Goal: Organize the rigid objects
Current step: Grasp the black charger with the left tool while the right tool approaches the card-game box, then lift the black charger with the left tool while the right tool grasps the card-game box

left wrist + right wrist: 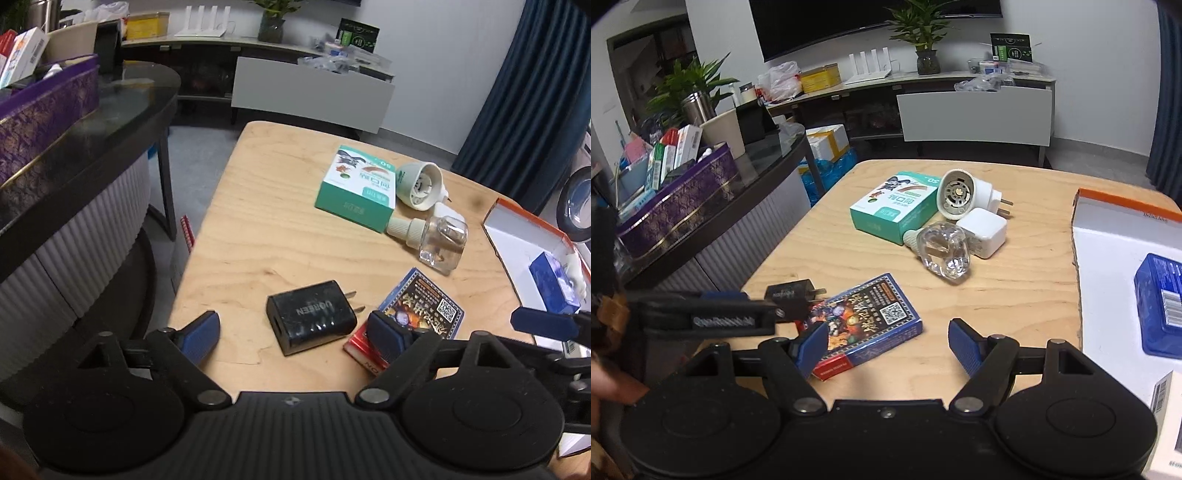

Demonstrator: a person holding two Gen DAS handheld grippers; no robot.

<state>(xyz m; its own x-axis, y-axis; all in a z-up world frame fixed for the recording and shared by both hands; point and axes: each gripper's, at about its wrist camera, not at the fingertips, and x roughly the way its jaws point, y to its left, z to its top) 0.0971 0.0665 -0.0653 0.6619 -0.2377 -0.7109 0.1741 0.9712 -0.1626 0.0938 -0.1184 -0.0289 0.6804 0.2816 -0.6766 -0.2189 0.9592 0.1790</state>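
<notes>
A black UGREEN charger (312, 317) lies on the wooden table (258, 229) between the fingers of my open left gripper (295, 334). A blue card box (423, 306) lies right of it, under the right finger; it also shows in the right wrist view (864, 325). My right gripper (888, 345) is open and empty just over the card box's near end. Farther back lie a green box (895, 206), a white round plug-in heater (960, 194), a clear bottle (945, 251) and a white charger cube (986, 230).
An orange-edged white box (1126, 236) at the table's right holds a blue box (1161, 302). A dark glass counter (713, 206) with a purple tin of packets stands left of the table. A TV bench and plant stand at the back.
</notes>
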